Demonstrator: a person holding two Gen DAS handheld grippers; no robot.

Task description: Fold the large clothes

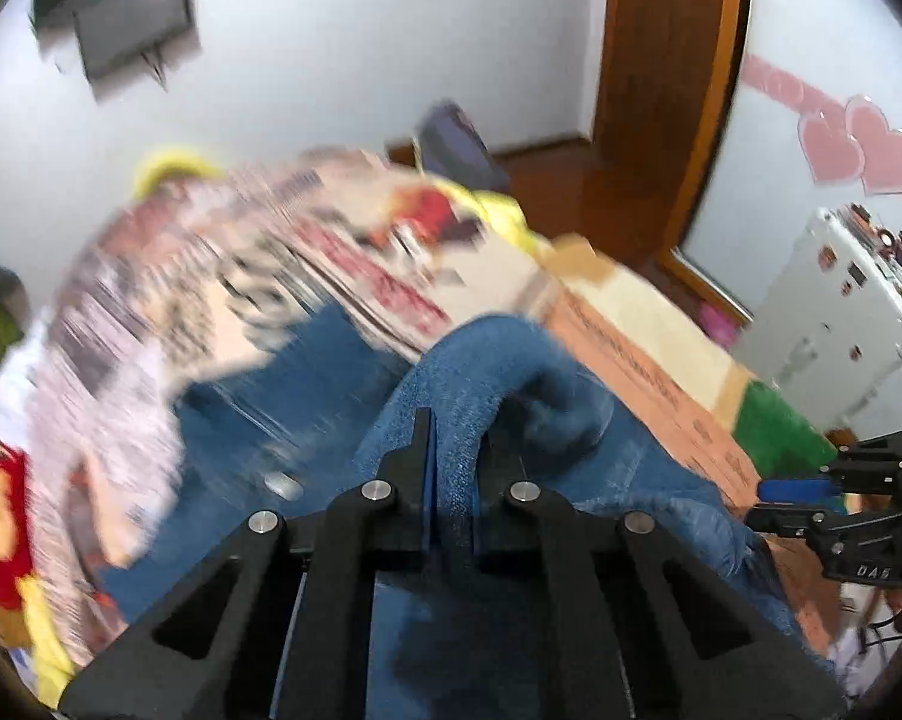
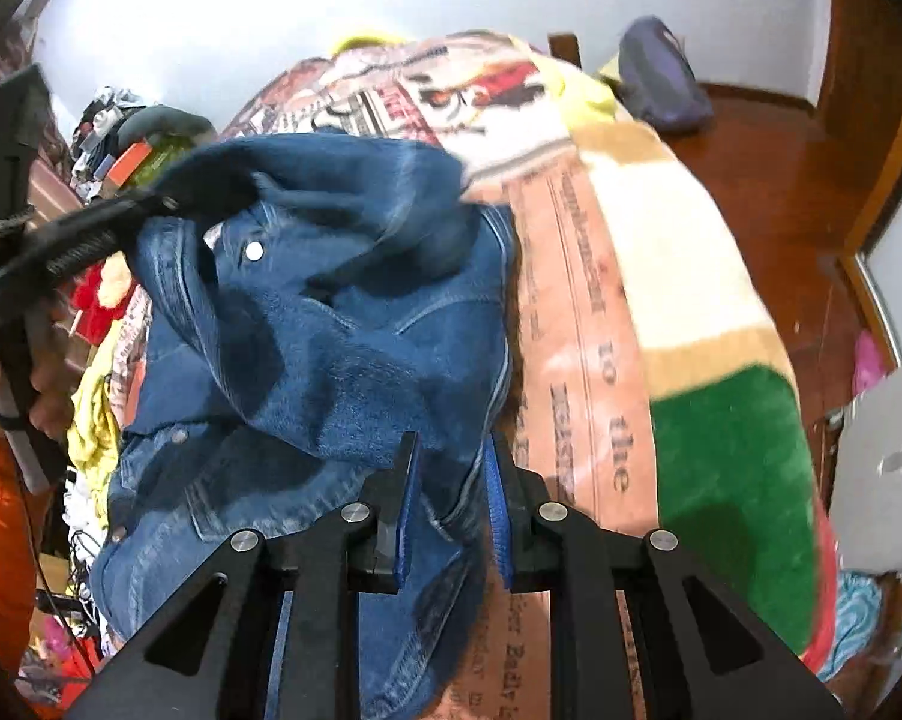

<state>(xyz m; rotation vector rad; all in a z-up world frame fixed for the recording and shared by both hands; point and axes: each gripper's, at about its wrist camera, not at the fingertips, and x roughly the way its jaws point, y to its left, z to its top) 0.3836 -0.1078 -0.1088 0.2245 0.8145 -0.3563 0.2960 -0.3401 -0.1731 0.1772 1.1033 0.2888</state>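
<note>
Both grippers, left (image 1: 451, 468) and right (image 2: 451, 480), have their fingers pinched tight on the blue jacket (image 2: 330, 330), lifting part of it off the blanket (image 2: 601, 300) to fold it over.

One denim jacket (image 2: 342, 324). One printed blanket (image 2: 631, 276). Two tongs: the left tongs (image 1: 454, 450) and the right tongs (image 2: 451, 480). Two pink hearts (image 1: 865, 147) on the far right wall.

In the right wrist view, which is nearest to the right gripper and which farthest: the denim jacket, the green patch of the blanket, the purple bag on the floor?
1. Denim jacket: between the right gripper's fingers.
2. Green patch of the blanket: to the right, on the bed.
3. Purple bag: top right, on the wooden floor past the bed.
</note>
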